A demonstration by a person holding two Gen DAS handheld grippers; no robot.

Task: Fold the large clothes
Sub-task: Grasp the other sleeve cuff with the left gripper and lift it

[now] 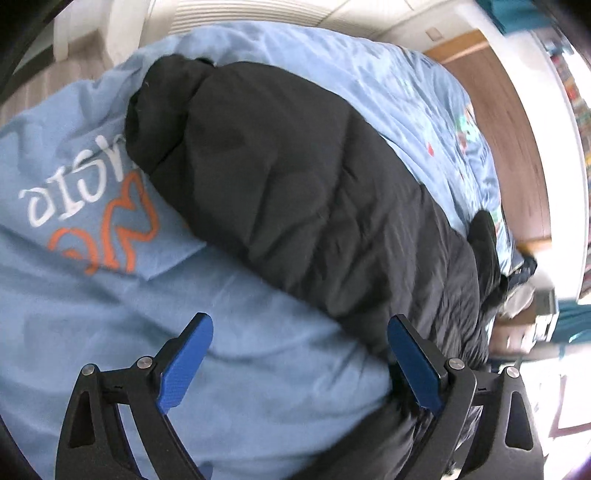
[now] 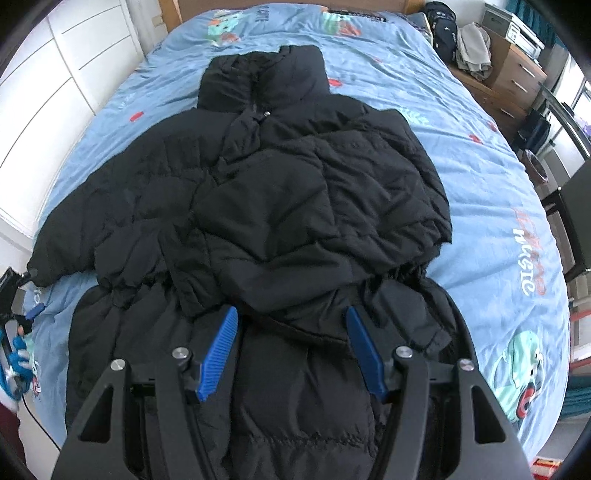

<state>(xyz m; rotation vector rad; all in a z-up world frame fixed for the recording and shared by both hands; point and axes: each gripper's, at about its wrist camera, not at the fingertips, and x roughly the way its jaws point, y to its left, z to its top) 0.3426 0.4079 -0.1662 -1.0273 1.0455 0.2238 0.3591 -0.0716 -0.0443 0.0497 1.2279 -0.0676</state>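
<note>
A large black puffer jacket [image 2: 280, 206] lies on a blue bed cover [image 2: 491, 192], collar at the far end. One sleeve is folded across the chest; the other sleeve stretches out to the left. My right gripper [image 2: 291, 325] is open and empty, hovering over the jacket's lower part. In the left wrist view the outstretched sleeve [image 1: 295, 184] runs diagonally across the cover [image 1: 92, 295]. My left gripper [image 1: 299, 332] is open and empty, above the cover at the sleeve's near edge, its right finger over black fabric.
White cupboard doors [image 2: 55, 85] stand left of the bed. A wooden drawer unit [image 2: 513, 77] with clothes and a dark bag [image 2: 443, 29] stands at the far right. The left hand-held gripper shows at the left edge [image 2: 14, 332].
</note>
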